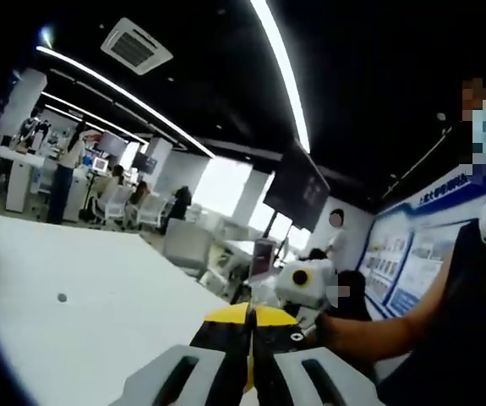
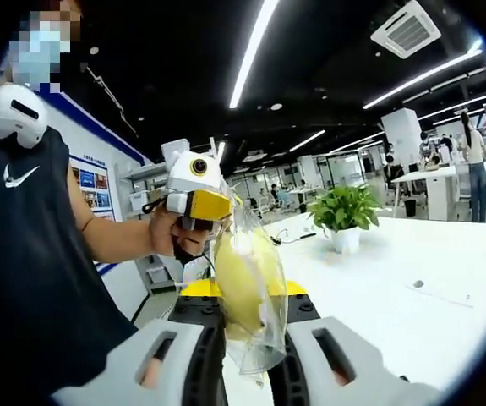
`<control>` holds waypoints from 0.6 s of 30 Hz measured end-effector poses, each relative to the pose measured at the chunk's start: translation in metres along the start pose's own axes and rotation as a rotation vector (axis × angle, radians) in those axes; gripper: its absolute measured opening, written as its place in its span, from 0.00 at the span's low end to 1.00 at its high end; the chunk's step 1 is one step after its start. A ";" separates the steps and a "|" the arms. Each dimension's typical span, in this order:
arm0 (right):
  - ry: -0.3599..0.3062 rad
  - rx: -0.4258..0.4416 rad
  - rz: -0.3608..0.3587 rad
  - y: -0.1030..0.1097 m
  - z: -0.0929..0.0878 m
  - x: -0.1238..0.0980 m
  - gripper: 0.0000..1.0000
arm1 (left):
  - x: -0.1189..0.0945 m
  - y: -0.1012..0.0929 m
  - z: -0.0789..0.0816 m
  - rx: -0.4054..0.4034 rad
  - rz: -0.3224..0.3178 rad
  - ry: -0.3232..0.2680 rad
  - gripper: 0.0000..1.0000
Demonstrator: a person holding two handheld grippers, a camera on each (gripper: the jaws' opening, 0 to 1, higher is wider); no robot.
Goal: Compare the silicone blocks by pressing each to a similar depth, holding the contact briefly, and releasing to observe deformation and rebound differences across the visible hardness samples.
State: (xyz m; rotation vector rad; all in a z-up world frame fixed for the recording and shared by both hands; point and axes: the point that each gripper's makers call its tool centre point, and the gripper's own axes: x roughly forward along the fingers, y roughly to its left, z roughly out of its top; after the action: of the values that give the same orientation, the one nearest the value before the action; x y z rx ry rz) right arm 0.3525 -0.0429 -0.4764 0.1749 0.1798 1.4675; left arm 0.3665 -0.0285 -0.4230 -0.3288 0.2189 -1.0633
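Silicone block [image 2: 244, 283], pale yellow inside a clear plastic bag [image 2: 264, 334], hangs clamped between the right gripper [image 2: 247, 351] jaws above the white table [image 2: 412, 288]. Left gripper [image 1: 249, 372] jaws pressed together, nothing seen between them. Potted plant [image 2: 344, 211] stands behind.

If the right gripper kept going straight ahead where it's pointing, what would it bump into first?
The right gripper already has a clear bag with something yellow inside between its jaws. Beyond that, probably the left gripper, which also touches the bag's top, though depth is hard to judge.
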 end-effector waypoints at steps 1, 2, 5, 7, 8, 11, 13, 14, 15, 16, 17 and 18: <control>0.006 0.001 -0.001 -0.001 0.000 0.000 0.09 | 0.000 0.001 0.000 0.025 0.007 0.000 0.00; 0.013 0.011 -0.003 -0.001 -0.001 0.000 0.08 | 0.000 0.000 -0.001 0.039 0.008 0.001 0.00; 0.021 0.024 0.007 0.000 0.001 0.001 0.06 | -0.001 0.000 0.000 0.046 0.004 0.003 0.00; 0.033 0.035 0.008 -0.001 0.002 0.003 0.05 | -0.001 0.002 0.001 0.068 0.010 0.011 0.00; 0.036 0.039 0.007 -0.003 0.002 0.003 0.05 | -0.001 0.003 0.002 0.073 0.015 0.013 0.00; 0.048 0.037 0.004 -0.001 0.001 0.004 0.03 | -0.003 0.005 0.002 0.077 0.013 0.015 0.00; 0.066 0.023 -0.002 -0.002 -0.003 0.004 0.03 | -0.003 0.006 -0.002 0.094 0.011 0.024 0.00; 0.077 0.018 -0.002 -0.001 -0.005 0.004 0.03 | -0.003 0.007 -0.006 0.094 0.009 0.040 0.00; 0.087 0.013 -0.005 -0.002 -0.009 0.004 0.02 | -0.003 0.008 -0.008 0.107 0.011 0.047 0.00; 0.091 0.019 -0.010 -0.003 -0.011 0.004 0.02 | -0.002 0.009 -0.011 0.113 0.017 0.049 0.00; 0.096 0.031 -0.013 -0.003 -0.013 0.003 0.02 | -0.002 0.010 -0.013 0.106 0.018 0.051 0.00; 0.100 0.040 -0.014 -0.003 -0.015 0.003 0.02 | -0.002 0.011 -0.014 0.106 0.016 0.055 0.00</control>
State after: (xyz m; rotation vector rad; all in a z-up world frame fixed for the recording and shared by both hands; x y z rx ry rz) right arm 0.3524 -0.0399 -0.4916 0.1328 0.2912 1.4600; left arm 0.3695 -0.0242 -0.4400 -0.2025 0.2136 -1.0646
